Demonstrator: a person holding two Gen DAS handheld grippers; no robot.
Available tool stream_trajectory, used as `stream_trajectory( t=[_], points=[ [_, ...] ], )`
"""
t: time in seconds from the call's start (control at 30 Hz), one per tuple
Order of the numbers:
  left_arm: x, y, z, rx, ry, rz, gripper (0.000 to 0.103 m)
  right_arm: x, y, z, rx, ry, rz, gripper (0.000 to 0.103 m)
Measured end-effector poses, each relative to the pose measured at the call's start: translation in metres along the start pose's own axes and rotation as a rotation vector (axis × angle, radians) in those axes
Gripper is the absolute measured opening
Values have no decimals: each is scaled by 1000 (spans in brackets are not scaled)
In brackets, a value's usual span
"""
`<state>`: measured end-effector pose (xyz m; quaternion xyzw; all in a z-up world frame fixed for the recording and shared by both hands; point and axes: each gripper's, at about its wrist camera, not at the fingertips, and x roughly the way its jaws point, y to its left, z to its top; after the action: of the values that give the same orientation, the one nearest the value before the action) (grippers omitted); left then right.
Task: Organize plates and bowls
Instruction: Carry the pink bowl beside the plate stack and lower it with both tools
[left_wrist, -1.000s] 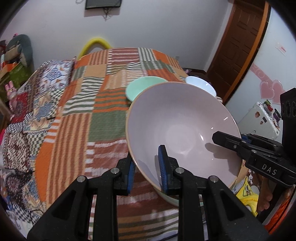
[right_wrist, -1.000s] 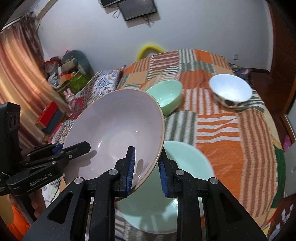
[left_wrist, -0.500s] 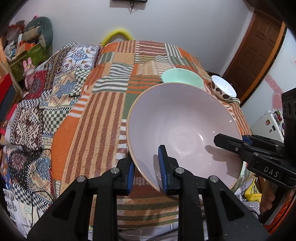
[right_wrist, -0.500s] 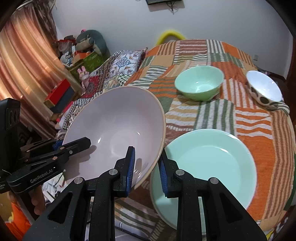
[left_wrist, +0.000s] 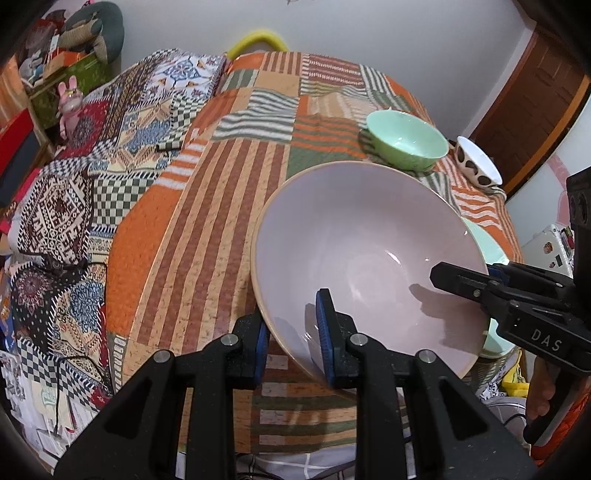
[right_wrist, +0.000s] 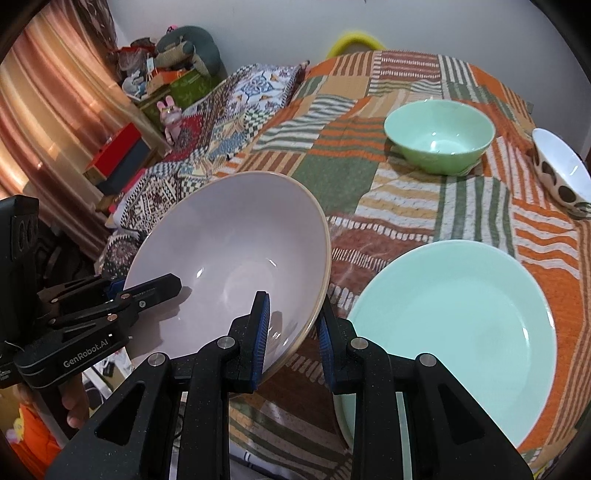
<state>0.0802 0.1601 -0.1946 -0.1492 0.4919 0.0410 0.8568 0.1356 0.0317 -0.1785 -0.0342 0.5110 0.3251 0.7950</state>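
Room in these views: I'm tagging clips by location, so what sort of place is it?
Probably a bedroom at home: dishes sit on a quilt-covered bed, soft toys are piled in the corner, beside a curtain.

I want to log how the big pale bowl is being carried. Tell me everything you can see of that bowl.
The pale bowl is wide and deep, pinkish-lilac and glossy inside, with a thin tan rim; it looks like glazed ceramic and is empty. It is tilted, held above the near edge of the patchwork cloth. The left gripper pinches its rim on one side and the right gripper on the opposite side, each with one pad inside and one outside. It hangs beside the mint plate, partly above it.
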Motion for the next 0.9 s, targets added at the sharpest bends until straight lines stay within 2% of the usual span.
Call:
stream_trajectory(
  t=[0.47, 0.9],
  points=[
    [38, 21, -5, -30, 68, 14, 23, 36, 1, 2, -13, 86, -22, 23],
    [46, 23, -9, -25, 67, 11, 23, 43, 0, 1, -34, 96, -31, 24]
  ],
)
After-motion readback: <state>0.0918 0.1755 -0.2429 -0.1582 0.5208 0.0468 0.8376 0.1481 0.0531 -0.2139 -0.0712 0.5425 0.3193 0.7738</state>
